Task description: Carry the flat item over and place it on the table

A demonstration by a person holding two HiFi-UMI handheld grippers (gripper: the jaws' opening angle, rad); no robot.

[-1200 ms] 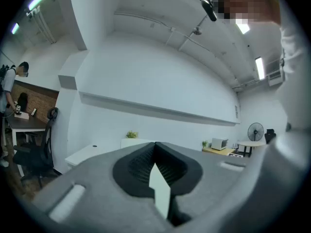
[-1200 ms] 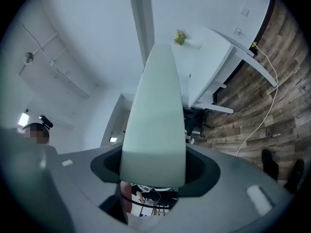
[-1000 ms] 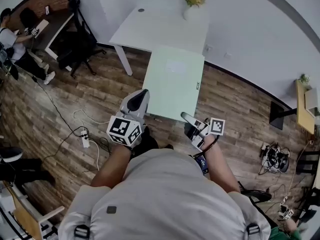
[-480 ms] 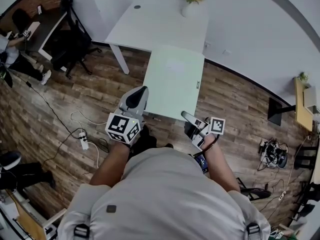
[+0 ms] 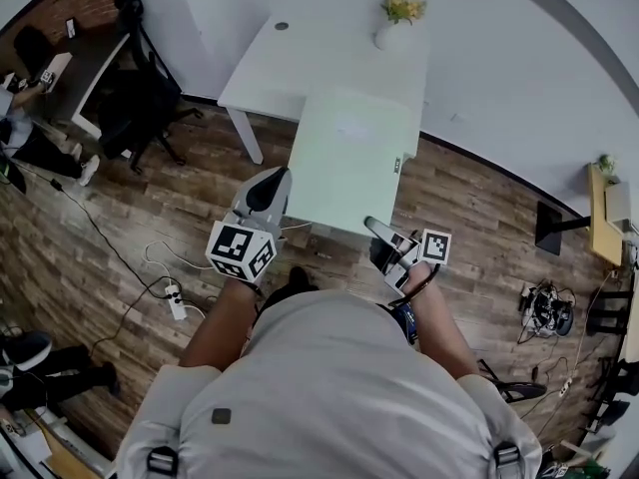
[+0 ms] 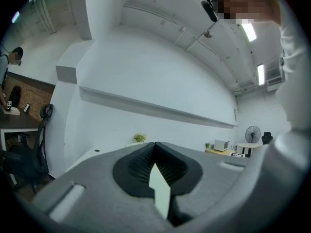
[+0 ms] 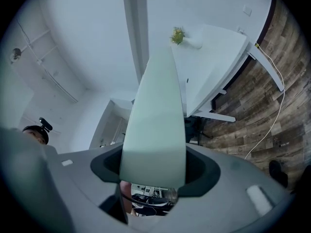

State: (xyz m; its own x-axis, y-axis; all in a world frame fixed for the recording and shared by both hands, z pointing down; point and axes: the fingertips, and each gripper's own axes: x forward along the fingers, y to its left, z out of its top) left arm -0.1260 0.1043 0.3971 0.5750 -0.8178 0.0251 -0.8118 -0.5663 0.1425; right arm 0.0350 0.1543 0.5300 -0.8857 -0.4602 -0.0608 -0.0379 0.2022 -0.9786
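you've got one pale green flat board (image 5: 349,163) up in the air over the wood floor (image 5: 479,208), carried between two grippers. your left gripper (image 5: 281,176) is clamped on its near left edge and your right gripper (image 5: 369,227) on its near right corner, both pairs of jaws closed on the board. from the head view its far end covers the near edge of the one white table (image 5: 300,53) ahead of you, where a single potted plant (image 5: 399,13) stands by the wall.
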